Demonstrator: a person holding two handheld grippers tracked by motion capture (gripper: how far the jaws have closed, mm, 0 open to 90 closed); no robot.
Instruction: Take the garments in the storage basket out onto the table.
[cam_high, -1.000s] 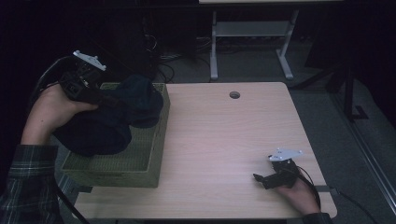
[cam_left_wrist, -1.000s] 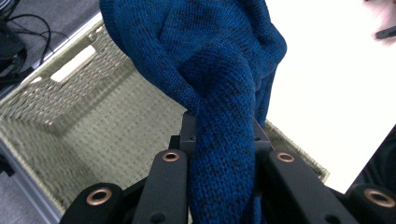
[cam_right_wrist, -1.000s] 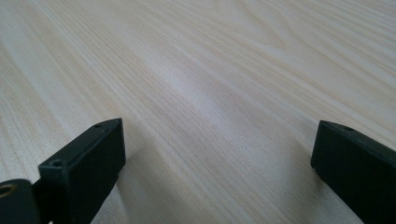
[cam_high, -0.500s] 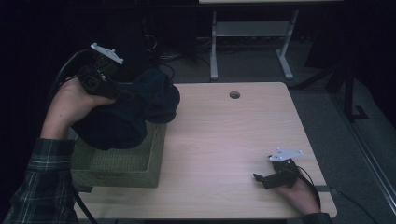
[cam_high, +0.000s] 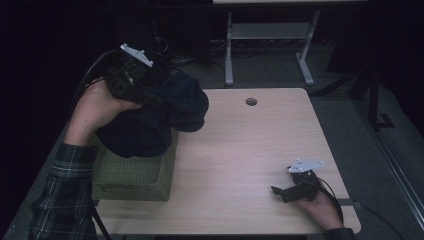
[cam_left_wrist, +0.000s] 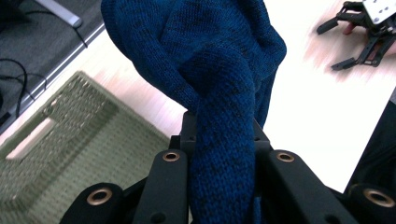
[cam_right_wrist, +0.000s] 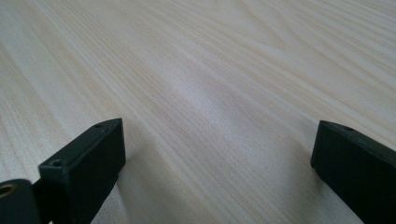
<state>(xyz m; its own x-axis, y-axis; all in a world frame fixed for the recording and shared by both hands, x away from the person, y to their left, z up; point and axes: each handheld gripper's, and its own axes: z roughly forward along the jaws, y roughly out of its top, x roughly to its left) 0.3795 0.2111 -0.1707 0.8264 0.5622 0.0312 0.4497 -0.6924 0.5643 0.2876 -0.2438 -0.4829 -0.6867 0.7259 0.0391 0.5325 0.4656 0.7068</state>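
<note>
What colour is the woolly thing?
Dark blue knit sweater, clearest in the left gripper view.

The dark blue knitted garment hides the tips of the left tongs in the left gripper view, and the frame's top edge cuts it off. In the high view it covers part of the green woven basket. The right tongs look motion-blurred there, against the pale wooden counter.

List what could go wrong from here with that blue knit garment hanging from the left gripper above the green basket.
1. The left gripper pinches just one fold of the blue knit garment; the hanging bulk could pull it free.
2. The trailing fabric drapes onto the green basket and might snag its rim or drag it.
3. The right gripper rests open, not supporting anything.
</note>
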